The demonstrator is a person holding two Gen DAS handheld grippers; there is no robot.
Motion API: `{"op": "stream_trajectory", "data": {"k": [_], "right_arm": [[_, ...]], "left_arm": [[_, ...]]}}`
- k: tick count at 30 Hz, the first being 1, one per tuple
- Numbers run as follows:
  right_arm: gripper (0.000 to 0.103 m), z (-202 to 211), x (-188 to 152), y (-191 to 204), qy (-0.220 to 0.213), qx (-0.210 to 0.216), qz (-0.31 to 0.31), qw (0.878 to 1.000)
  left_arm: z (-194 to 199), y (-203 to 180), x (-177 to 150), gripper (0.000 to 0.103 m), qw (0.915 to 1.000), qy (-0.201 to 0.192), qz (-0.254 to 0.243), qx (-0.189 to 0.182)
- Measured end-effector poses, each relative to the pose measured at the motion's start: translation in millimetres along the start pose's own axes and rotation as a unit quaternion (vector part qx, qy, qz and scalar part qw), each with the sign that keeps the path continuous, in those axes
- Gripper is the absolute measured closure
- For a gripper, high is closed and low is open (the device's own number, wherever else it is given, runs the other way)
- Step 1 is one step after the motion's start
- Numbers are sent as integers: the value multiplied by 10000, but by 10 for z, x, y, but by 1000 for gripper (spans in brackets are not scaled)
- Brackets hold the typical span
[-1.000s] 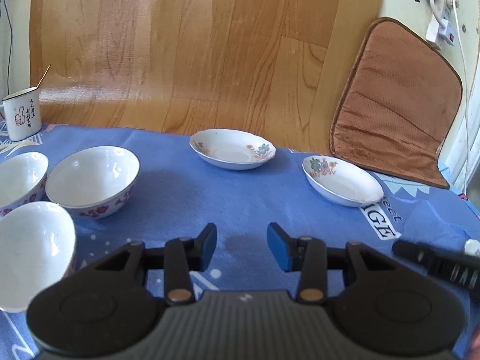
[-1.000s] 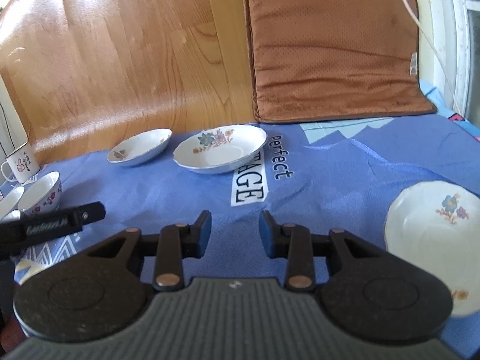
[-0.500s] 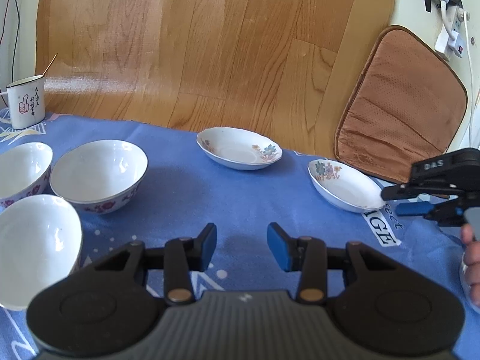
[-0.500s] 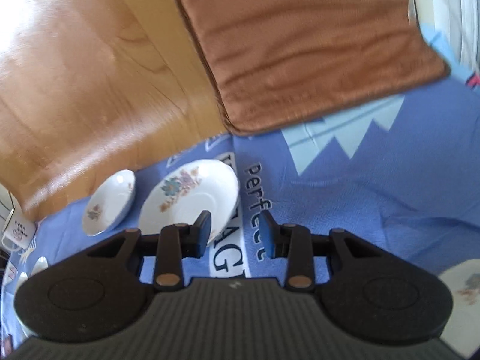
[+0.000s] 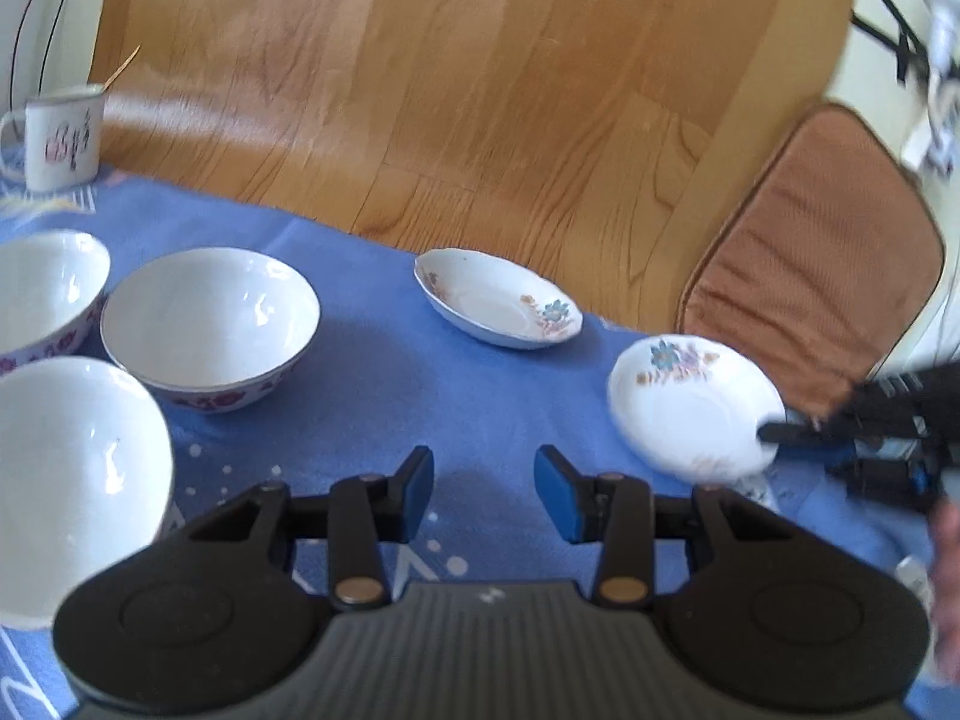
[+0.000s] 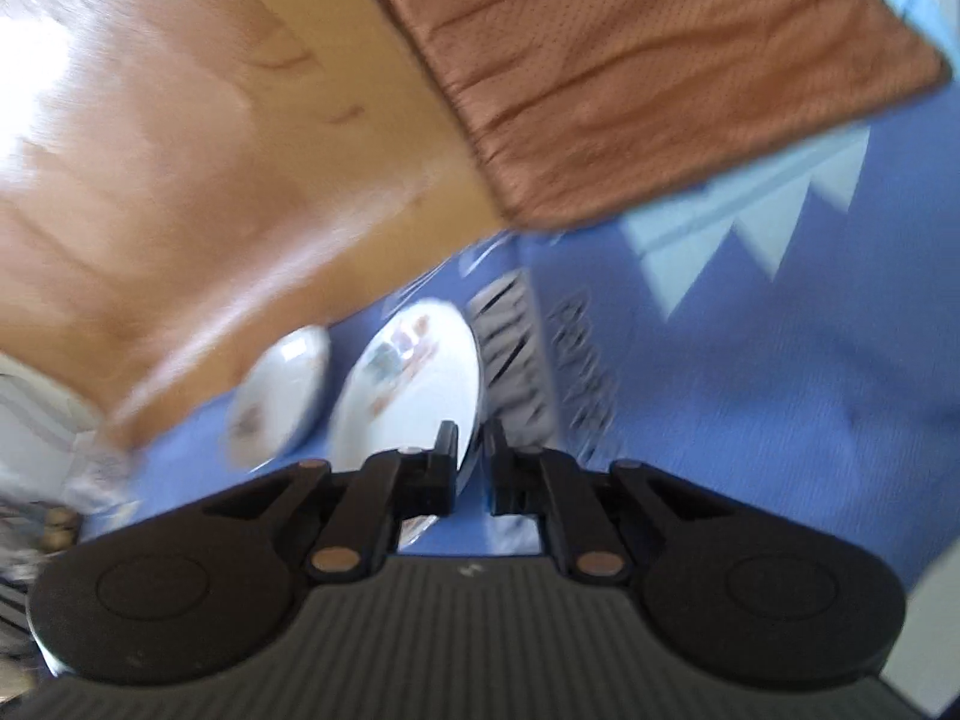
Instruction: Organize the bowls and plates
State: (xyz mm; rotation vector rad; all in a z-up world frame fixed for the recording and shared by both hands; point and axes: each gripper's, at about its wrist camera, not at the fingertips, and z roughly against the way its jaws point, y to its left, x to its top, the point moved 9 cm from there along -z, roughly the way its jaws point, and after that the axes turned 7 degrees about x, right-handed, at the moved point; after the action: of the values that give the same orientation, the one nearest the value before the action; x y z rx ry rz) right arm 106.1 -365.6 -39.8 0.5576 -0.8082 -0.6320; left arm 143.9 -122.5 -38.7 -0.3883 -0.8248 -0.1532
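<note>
My right gripper [image 6: 471, 468] is shut on the rim of a white flowered plate [image 6: 408, 384] and holds it tilted; the plate [image 5: 690, 408] and the right gripper [image 5: 774, 432] also show at the right of the left wrist view. A second flowered plate [image 5: 498, 306] lies on the blue cloth [image 5: 390, 396] beyond it, seen too in the right wrist view [image 6: 279, 396]. Three white bowls, near [image 5: 72, 474], middle [image 5: 207, 324] and far left [image 5: 42, 294], sit at the left. My left gripper [image 5: 483, 486] is open and empty over the cloth.
A white enamel mug [image 5: 60, 141] stands at the far left edge of the cloth. A brown cushion [image 5: 816, 276] lies on the wooden floor [image 5: 420, 90] past the right side. Printed lettering [image 6: 540, 360] marks the cloth by the held plate.
My right gripper moved onto the nearer flowered plate, closed on its rim and tipped it up. My left gripper stayed open and shifted slightly.
</note>
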Motion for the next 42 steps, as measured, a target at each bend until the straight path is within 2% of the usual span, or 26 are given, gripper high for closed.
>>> {"op": "stream_trajectory", "data": {"k": [2, 7, 9, 12, 14, 19, 23, 27, 30, 33, 36, 42], "right_arm": [[92, 141, -175, 68, 220, 384, -192, 9988], [92, 462, -682, 163, 575, 946, -509, 9926], [92, 559, -876, 169, 671, 1106, -643, 9895], [93, 706, -1083, 137, 727, 1200, -768, 9871], [93, 771, -1146, 96, 666, 1082, -684, 9895], [90, 859, -1159, 75, 350, 687, -220, 9968], [89, 831, -1182, 149, 214, 483, 292, 9982], [90, 697, -1247, 86, 206, 355, 503, 9979], [90, 813, -1241, 102, 4, 324, 714, 9969], [91, 996, -1165, 82, -393, 201, 958, 9944], [92, 1263, -1071, -77, -844, 33, 968, 9917], [92, 1807, -843, -616, -1740, -485, 652, 9814]], "left_arm": [[22, 0, 12, 64, 9997, 22, 110, -216], [22, -117, -55, 61, 9958, 348, 111, -840], [21, -193, -116, 61, 9927, 521, 29, -1091], [43, -314, -206, 64, 9908, 616, -325, -1160], [48, -392, -275, 67, 9891, 699, -568, -1166], [114, -463, -398, 82, 9867, 720, -920, -1128], [205, -452, -459, 85, 9879, 660, -982, -1000], [315, -424, -501, 87, 9895, 650, -936, -889], [368, -488, -510, 87, 9889, 740, -842, -977], [475, -749, -478, 87, 9864, 660, -950, -1170], [586, -1191, -441, 87, 9804, 448, -1354, -1363], [629, -2156, -604, 87, 9589, 332, -2144, -1828]]}}
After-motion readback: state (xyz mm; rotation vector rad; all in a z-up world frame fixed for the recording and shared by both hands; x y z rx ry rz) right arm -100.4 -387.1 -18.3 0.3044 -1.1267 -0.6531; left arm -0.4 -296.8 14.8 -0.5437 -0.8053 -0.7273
